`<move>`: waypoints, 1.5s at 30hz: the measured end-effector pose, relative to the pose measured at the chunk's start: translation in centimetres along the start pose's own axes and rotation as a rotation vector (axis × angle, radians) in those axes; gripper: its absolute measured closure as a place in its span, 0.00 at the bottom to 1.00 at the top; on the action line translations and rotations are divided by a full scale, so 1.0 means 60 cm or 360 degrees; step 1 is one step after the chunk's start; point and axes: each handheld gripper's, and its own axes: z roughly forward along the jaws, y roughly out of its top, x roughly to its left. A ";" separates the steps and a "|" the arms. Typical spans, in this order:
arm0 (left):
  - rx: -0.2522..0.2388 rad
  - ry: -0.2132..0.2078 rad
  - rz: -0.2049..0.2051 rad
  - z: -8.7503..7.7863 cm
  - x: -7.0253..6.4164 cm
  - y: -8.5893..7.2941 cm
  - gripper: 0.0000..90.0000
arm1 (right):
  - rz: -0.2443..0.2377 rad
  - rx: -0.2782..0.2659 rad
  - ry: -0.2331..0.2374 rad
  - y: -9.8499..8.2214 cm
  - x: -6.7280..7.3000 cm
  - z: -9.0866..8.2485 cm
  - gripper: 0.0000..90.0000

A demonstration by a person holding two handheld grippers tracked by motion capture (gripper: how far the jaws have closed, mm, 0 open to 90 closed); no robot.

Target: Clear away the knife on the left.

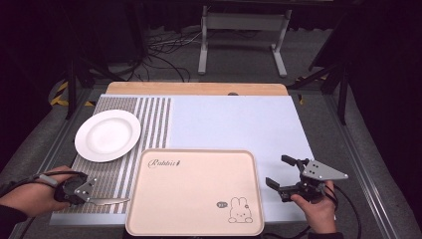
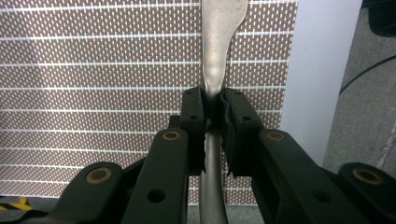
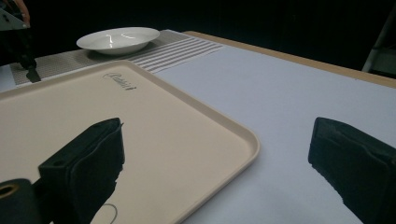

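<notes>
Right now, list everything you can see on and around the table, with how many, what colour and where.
knife: one, silver metal, over the striped mat at the near left, held by its handle
plate: one, white, on the striped mat, far left
tray: one, cream with a rabbit drawing, near centre of the table
striped mat: one, brown and white, left part of the table
table cover: one, pale blue-white, under the tray and mat
frame legs: white, on the floor beyond the table, with dark cables beside them
left tongs: one, black, near left, shut on the knife
right tongs: one, black with a grey plate, near right beside the tray, open
</notes>
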 end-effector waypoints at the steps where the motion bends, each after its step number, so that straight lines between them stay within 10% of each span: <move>1: 0.0001 -0.0005 -0.0006 -0.001 -0.001 0.000 0.89 | 0.0002 -0.0002 0.0004 0.000 0.000 0.000 0.04; 26: -0.0343 0.0046 -0.0290 -0.076 0.019 -0.029 0.89 | 0.0007 0.0003 0.0010 0.002 0.001 -0.003 0.05; 36: -0.0599 0.0031 -0.0540 -0.109 0.026 -0.033 0.89 | 0.0004 0.0016 0.0012 0.002 0.001 -0.001 0.05; 45: -0.0627 -0.0028 -0.0815 -0.124 0.028 -0.012 0.89 | -0.0018 0.0022 0.0009 0.003 0.005 0.003 0.06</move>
